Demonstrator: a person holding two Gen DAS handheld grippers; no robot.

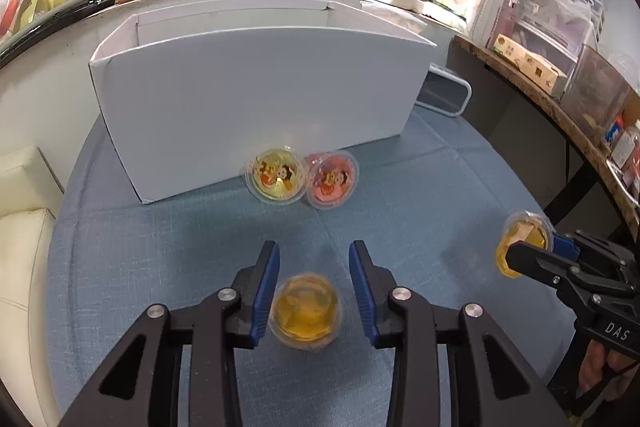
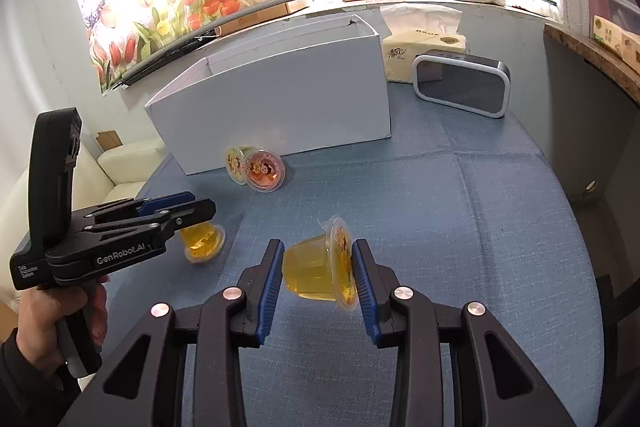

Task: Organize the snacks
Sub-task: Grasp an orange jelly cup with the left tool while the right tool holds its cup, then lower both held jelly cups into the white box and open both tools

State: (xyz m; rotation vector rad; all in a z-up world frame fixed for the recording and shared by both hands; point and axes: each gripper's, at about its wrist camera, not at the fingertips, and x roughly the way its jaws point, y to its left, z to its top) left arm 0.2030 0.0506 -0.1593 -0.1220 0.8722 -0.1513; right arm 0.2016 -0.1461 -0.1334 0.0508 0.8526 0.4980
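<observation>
My left gripper [image 1: 313, 263] is open, its fingers on either side of a yellow jelly cup [image 1: 306, 313] on the blue tablecloth; it does not grip it. This cup also shows in the right wrist view [image 2: 202, 239], under the left gripper [image 2: 200, 207]. My right gripper [image 2: 316, 259] is shut on another yellow jelly cup [image 2: 316, 269], held sideways above the cloth; it shows in the left wrist view [image 1: 522, 241] too. A yellow cup [image 1: 276, 175] and a pink cup [image 1: 332, 179] lie on their sides against the white open box [image 1: 248, 107].
A grey speaker [image 2: 464, 87] and a tissue pack [image 2: 424, 53] stand right of the box at the back. A cream sofa [image 1: 24, 227] is left of the table. A cluttered shelf [image 1: 560, 67] is on the right.
</observation>
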